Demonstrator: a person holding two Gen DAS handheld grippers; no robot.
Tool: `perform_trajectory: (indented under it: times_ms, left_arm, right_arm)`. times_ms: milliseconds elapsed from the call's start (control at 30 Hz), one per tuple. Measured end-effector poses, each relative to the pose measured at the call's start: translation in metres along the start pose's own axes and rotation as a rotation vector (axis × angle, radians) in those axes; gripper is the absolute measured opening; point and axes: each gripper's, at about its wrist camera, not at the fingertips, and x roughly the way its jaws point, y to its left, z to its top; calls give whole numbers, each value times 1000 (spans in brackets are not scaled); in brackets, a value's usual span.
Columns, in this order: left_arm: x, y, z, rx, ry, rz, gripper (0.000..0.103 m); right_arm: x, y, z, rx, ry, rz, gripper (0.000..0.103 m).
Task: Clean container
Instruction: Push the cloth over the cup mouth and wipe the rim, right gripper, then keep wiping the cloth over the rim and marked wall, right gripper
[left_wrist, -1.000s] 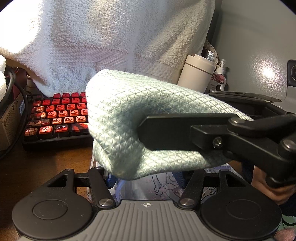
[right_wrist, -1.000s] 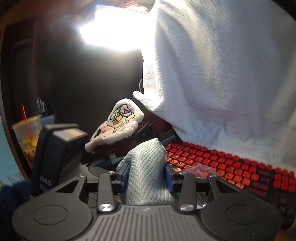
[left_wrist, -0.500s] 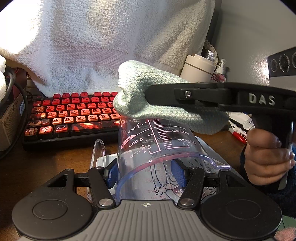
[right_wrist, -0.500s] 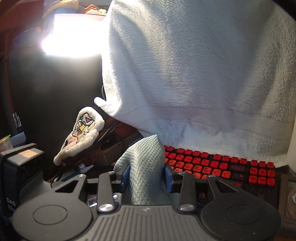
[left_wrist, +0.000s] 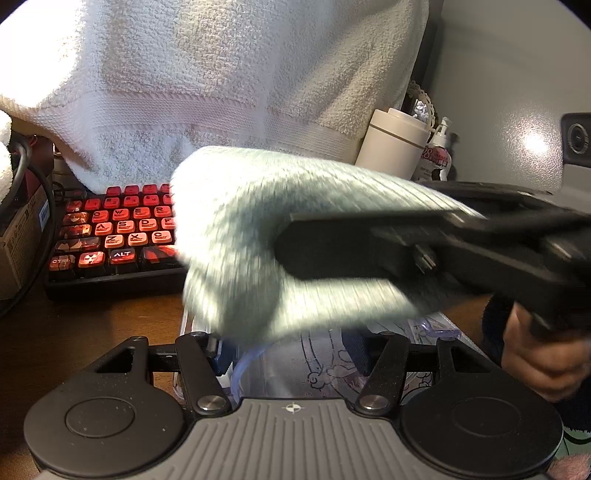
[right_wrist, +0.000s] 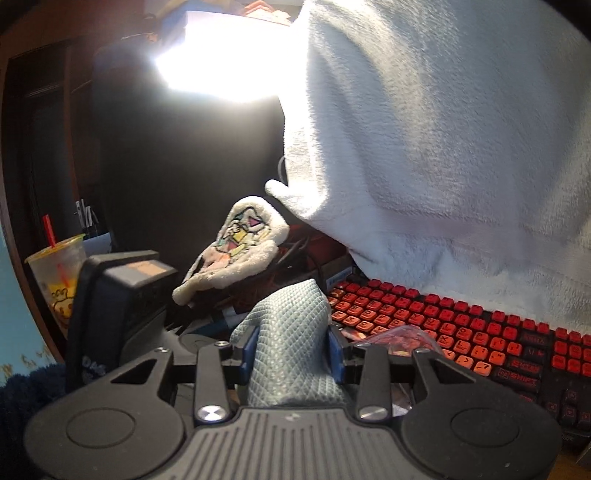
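Note:
My left gripper (left_wrist: 291, 354) is shut on a clear plastic measuring cup (left_wrist: 295, 369), its blue pads against the walls. Only the cup's near rim shows. The rest is hidden under a pale green waffle cloth (left_wrist: 251, 240), blurred with motion, which lies over the cup's mouth. My right gripper (right_wrist: 291, 350) holds that cloth (right_wrist: 291, 328) bunched between its blue pads, and its jaws are closing on it. In the left wrist view one of its black fingers (left_wrist: 351, 251) reaches in from the right across the cloth, with a hand (left_wrist: 543, 365) on the handle.
A red-keyed keyboard (left_wrist: 118, 236) lies on the wooden desk behind the cup, under a hanging white towel (left_wrist: 221, 74). A white tumbler (left_wrist: 395, 147) and pump bottle (left_wrist: 437, 155) stand at the back right. A drink cup with a red straw (right_wrist: 59, 273) is at the left.
Half a second ago the cloth was lifted to the right and the cup's markings showed. Now the right gripper has swept the cloth back over the cup. The left gripper has not moved.

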Motion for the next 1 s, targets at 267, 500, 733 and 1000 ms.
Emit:
perform_trajectory:
  times_ms: [267, 500, 733, 1000]
  left_arm:
    - [-1, 0, 0, 1, 0, 0, 59]
    - [-1, 0, 2, -1, 1, -1, 59]
    - [-2, 0, 3, -1, 1, -1, 59]
    - [-1, 0, 3, 1, 0, 0, 59]
  right_arm:
    - [3, -24, 4, 46, -11, -117, 36]
    - [0, -15, 1, 41, -11, -77, 40]
    - [-1, 4, -3, 3, -2, 5, 40]
    - [3, -7, 1, 11, -6, -78, 36]
